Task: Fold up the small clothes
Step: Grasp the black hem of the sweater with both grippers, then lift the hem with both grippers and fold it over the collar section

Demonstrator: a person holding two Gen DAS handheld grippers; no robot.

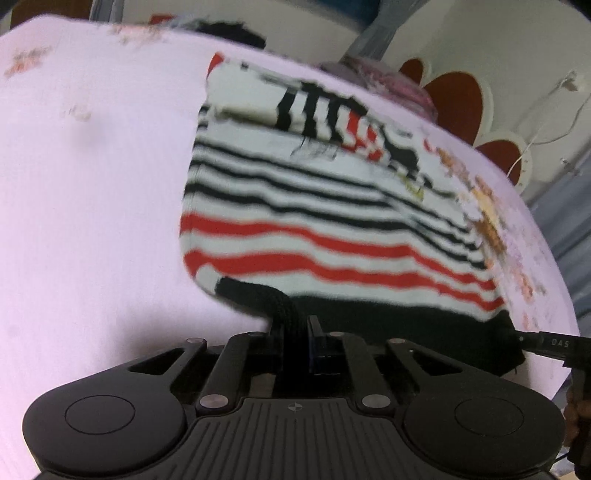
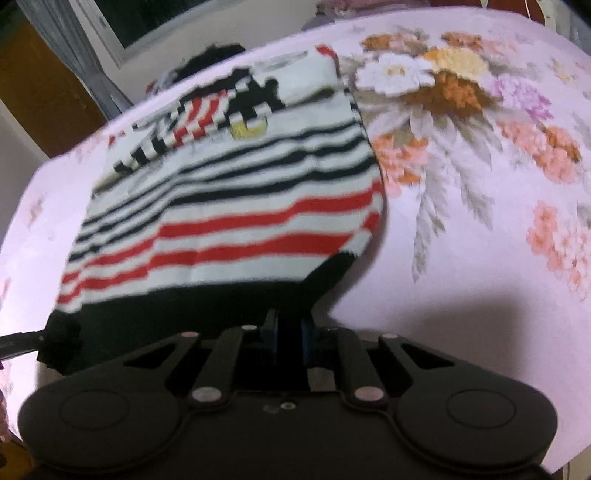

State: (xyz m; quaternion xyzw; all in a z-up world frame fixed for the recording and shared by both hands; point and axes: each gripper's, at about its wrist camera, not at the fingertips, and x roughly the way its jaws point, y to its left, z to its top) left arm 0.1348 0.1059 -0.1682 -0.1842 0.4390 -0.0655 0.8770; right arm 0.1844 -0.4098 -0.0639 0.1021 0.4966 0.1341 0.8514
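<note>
A small knitted garment [image 1: 314,206] with white, black and red stripes and a black hem lies on a pale pink sheet [image 1: 92,184]. My left gripper [image 1: 293,326] is shut on the near left corner of the black hem, which bunches up between its jaws. In the right wrist view the same striped garment [image 2: 236,206] spreads away from me, and my right gripper [image 2: 290,325] is shut on the hem's near right corner. The other gripper's tip shows at the frame edge in each view, at the opposite hem corner.
The sheet carries a large flower print [image 2: 443,85] to the right of the garment. A dark piece of cloth [image 2: 214,55] lies beyond the garment's far edge. Past the bed are a wall with red-brown petal shapes [image 1: 458,99] and a window frame [image 2: 122,33].
</note>
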